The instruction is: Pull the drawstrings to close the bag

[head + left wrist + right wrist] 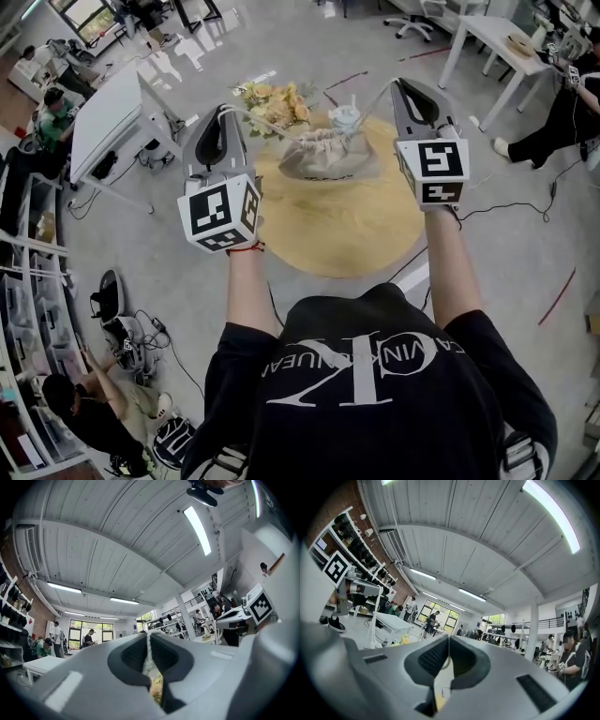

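Observation:
A beige drawstring bag sits on the round yellowish table, its mouth gathered into ruffles. One white drawstring runs taut from the bag's left side up to my left gripper. The other drawstring runs from the right side up to my right gripper. Both grippers are held raised, one on each side of the bag. In the left gripper view the left gripper is shut on the white cord. In the right gripper view the right gripper is shut, with a pale cord between its pads.
A bunch of yellow flowers and a lidded cup stand on the table behind the bag. A white table is at the left and another at the back right. A seated person is at the right. Cables lie on the floor.

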`<state>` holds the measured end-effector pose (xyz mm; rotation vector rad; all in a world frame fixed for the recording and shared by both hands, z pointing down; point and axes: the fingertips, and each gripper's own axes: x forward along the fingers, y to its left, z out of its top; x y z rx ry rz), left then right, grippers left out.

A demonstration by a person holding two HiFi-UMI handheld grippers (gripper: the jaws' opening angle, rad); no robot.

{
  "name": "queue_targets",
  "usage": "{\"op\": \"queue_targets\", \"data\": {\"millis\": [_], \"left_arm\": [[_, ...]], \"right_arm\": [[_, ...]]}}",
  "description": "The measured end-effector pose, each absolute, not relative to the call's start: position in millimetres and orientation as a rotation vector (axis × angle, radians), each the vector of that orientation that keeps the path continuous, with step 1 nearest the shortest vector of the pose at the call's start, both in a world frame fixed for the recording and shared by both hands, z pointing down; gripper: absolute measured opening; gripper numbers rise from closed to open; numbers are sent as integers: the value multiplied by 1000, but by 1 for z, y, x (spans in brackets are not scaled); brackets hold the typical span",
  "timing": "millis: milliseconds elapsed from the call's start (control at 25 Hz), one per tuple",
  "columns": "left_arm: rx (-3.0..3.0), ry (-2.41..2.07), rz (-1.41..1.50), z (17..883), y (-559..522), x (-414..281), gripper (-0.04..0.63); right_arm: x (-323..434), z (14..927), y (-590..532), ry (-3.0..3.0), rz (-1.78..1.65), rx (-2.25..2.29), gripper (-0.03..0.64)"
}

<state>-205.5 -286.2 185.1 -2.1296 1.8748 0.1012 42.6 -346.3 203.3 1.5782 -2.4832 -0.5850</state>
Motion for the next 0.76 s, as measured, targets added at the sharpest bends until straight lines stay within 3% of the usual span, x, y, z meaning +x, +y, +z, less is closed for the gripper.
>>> {"op": "queue_targets", "data": {"millis": [760], "left_arm": [[-2123, 1917, 99, 195, -289, -213, 14]], "right_arm": [[35, 210, -354, -2497, -572, 1543, 20]]}}
